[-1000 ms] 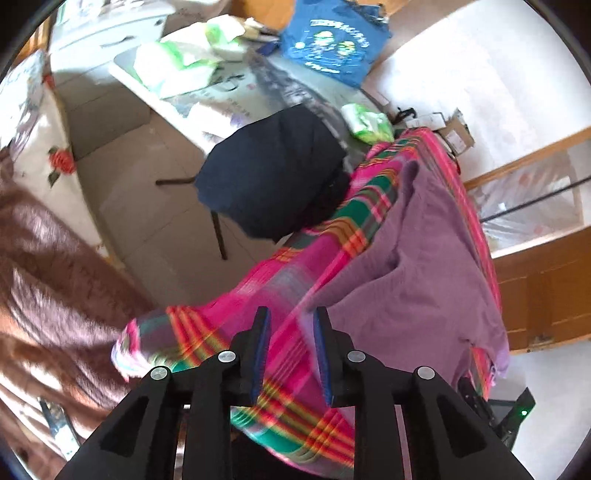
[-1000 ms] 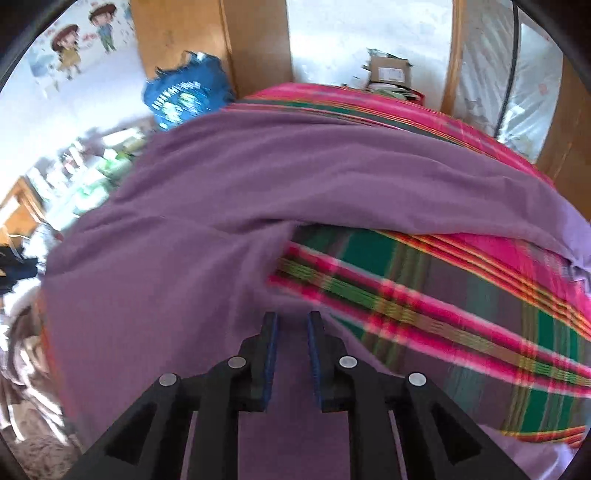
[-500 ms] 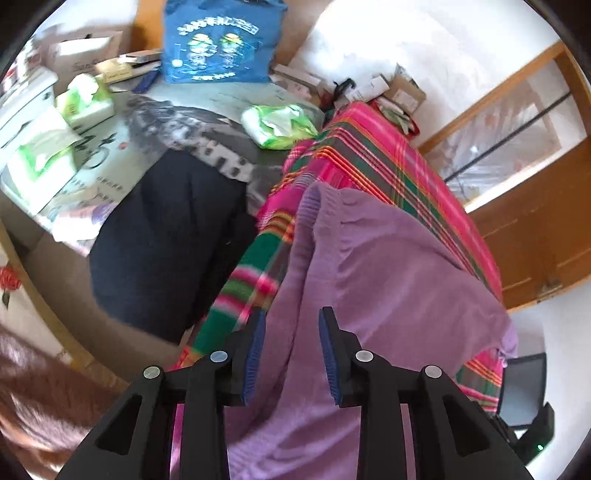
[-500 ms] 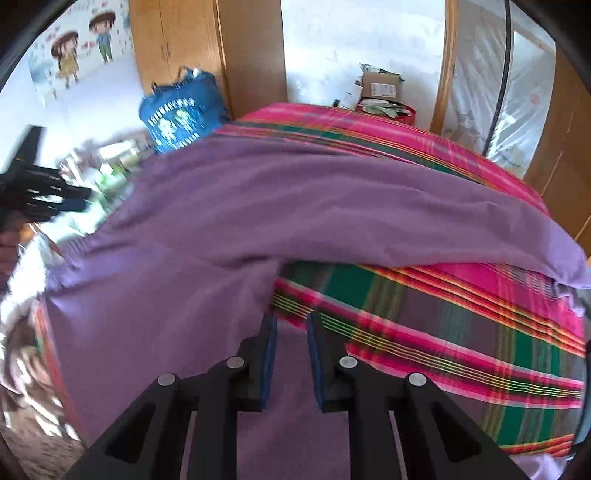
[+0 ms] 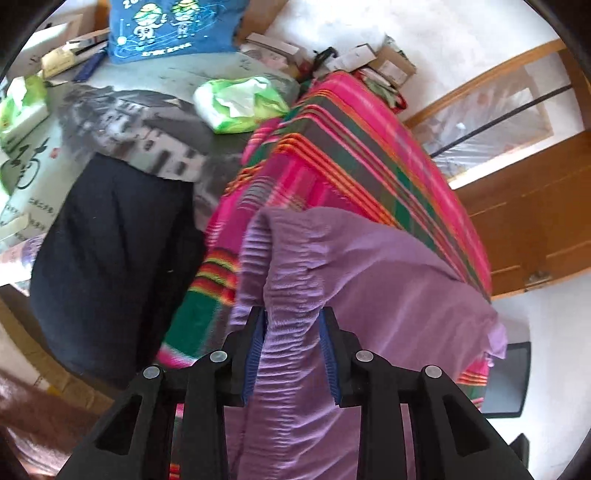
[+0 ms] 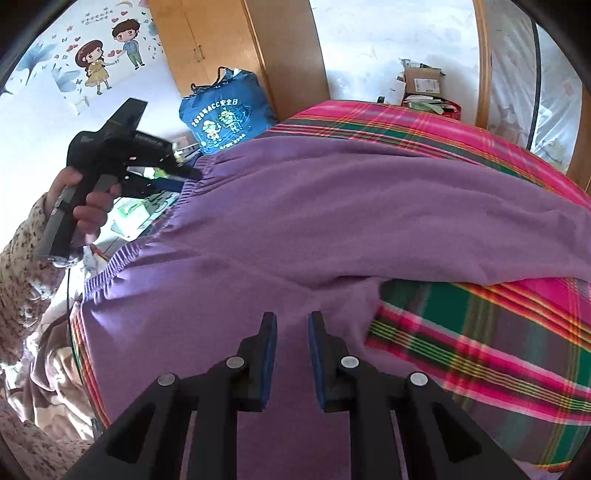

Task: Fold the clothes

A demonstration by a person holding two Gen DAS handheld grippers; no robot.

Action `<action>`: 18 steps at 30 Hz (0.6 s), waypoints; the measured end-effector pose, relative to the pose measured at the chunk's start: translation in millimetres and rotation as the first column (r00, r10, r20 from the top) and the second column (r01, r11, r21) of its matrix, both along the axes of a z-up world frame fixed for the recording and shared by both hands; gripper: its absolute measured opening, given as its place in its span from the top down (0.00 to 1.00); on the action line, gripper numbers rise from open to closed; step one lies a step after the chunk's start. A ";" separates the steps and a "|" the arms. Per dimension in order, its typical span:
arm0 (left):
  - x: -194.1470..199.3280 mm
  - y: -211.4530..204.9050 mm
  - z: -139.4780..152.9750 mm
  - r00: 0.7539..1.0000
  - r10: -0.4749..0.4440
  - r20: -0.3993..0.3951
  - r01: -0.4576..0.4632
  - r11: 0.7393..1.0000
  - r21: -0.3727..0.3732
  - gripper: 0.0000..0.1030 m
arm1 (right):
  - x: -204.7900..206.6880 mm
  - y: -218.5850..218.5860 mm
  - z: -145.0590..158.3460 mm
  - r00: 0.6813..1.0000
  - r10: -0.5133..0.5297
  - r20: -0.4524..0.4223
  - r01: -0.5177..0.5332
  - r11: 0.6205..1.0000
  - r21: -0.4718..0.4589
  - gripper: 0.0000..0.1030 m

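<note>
The purple knit garment with a gathered elastic waistband (image 6: 332, 221) lies spread across the pink, green and orange plaid cloth (image 6: 498, 350) that covers the counter. In the left wrist view the waistband end of the garment (image 5: 369, 295) rises in a ridge toward the camera, and the plaid cloth (image 5: 351, 147) extends beyond it to the far end of the counter.

The left gripper (image 5: 291, 325) stands at the waistband end. Its jaws are partly apart, with the ribbed waistband fabric passing between them; the left pad lies at the edge of the fabric, but a gap shows beside the right pad, so no grip is established. In the right wrist view the left gripper (image 6: 184, 173) appears at the far left, held by a hand (image 6: 88, 199) in a floral-print sleeve (image 6: 22, 258), with its tip at the waistband.

The right gripper (image 6: 291, 321) is positioned over the flat purple fabric near the bare plaid section. Its jaws stand narrowly apart and hold nothing.

To the left of the plaid cloth, a dark navy garment (image 5: 110, 258) hangs over a grey printed sheet (image 5: 140, 122). A green-and-white plastic package (image 5: 236, 103) rests on that sheet. A blue printed bag (image 5: 173, 26) stands behind it, against a wooden cabinet (image 6: 229, 51).
</note>
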State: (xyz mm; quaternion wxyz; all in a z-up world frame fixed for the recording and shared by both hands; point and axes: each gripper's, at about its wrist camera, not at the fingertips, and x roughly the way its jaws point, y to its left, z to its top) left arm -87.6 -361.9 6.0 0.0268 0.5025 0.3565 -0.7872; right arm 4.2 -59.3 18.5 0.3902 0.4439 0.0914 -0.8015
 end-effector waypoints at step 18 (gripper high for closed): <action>-12.1 -3.9 -0.7 0.993 -0.009 -0.118 0.031 0.982 0.185 0.70 | 1.4 -0.6 -6.1 0.996 -0.066 0.052 0.069 0.996 -0.053 0.83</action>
